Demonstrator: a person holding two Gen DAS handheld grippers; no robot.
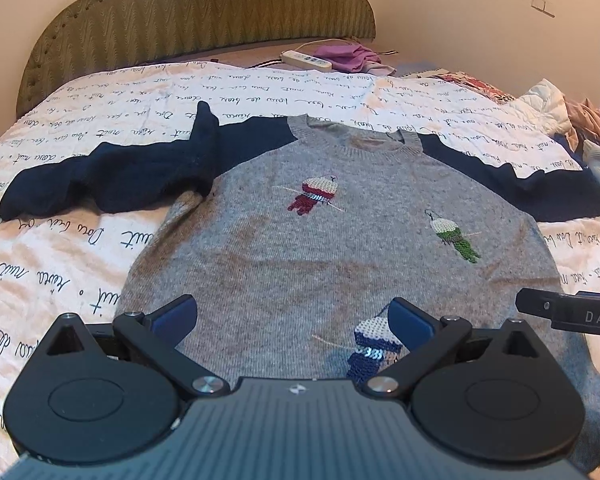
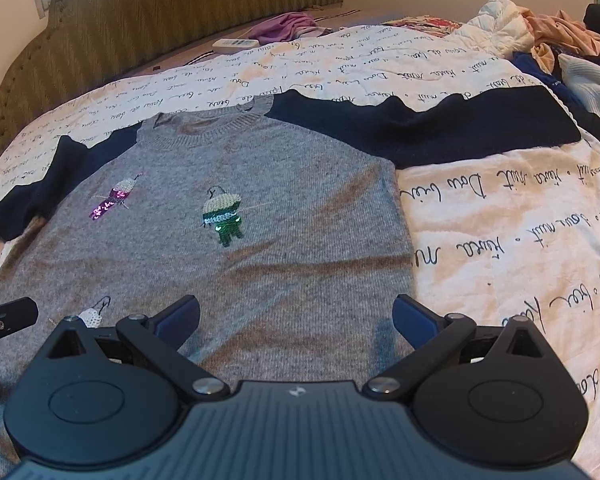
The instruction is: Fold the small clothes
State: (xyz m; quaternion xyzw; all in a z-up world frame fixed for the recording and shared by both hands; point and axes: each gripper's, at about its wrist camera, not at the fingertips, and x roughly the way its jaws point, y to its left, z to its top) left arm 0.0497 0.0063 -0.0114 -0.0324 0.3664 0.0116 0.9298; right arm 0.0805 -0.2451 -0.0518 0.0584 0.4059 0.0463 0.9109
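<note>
**Both claws released over the sweater hem**

We note the left gripper [image 1: 294, 316] with its blue-padded fingers [image 1: 176, 314] spread wide, holding nothing; grey knit fills the gap between them. The right gripper [image 2: 296, 316] reads the same: fingers [image 2: 414, 314] apart, nothing held. Whether either one touches the cloth we cannot tell.

Both sit over the lower edge of the sweater [image 1: 320, 248], side by side. We see the tip of the right gripper at the right edge of the left wrist view, and the tip of the left gripper at the left edge of the right wrist view.

The sweater lies face up on the bedspread [image 1: 80, 240], neckline [image 1: 364, 142] toward the headboard [image 1: 200, 12]. Its body is grey with three sequinned bird motifs: red [image 1: 314, 196], green [image 1: 454, 238] and blue [image 1: 374, 346]. The navy sleeves are spread outward. The left sleeve [image 1: 112, 176] is rumpled, with a fold standing up near the shoulder; the right sleeve [image 2: 440, 128] lies flatter.

Beyond the sweater, near the headboard, we record a white power strip [image 1: 306, 60] just beside a purple cloth [image 1: 348, 58]. A pile of other clothes [image 2: 548, 36] sits at the far right of the bed.
</note>
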